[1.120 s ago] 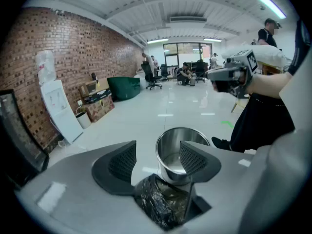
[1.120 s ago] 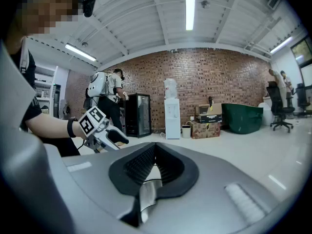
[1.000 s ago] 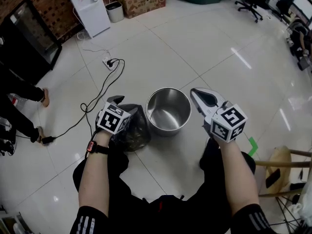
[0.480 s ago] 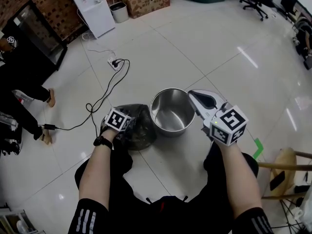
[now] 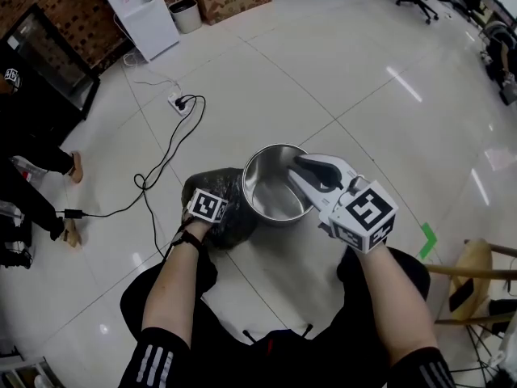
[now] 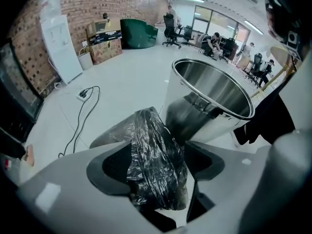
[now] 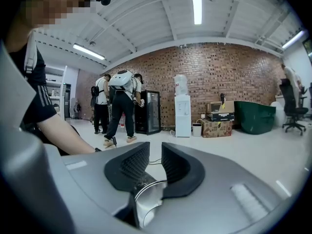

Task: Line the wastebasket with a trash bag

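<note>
The crumpled black plastic trash bag [image 5: 239,219] lies bunched on the white tiled floor [image 5: 339,79], just left of the round shiny steel wastebasket [image 5: 275,217] and apparently touching its wall. The wastebasket stands upright and unlined, so the lining has not begun.

The left gripper [image 6: 157,152] points steeply down over the bag. Its jaws have just been opening and stand wide, with the bundle rising between them; the pads do not look to be pressing it. The right gripper [image 7: 155,152] reaches almost level to the near right rim of the wastebasket. Its jaws have just been opening too, but only to a narrow gap, and nothing is clamped in it.

Risks, as I judge them: closing on such a loose, slippery wad may catch only an outer fold, so the bag could slide out or lift as a lump and not shake open. The steel wastebasket looks light, and a nudge on its rim could skid or tip it on the smooth tiles. A black cable [image 5: 166,156] trails on the floor to the far left, well apart from the work.

In the head view the left jaws are hidden under the marker cube and the bag. The bag's mouth cannot be found in the folds. Whether the right jaws touch the rim I cannot tell
</note>
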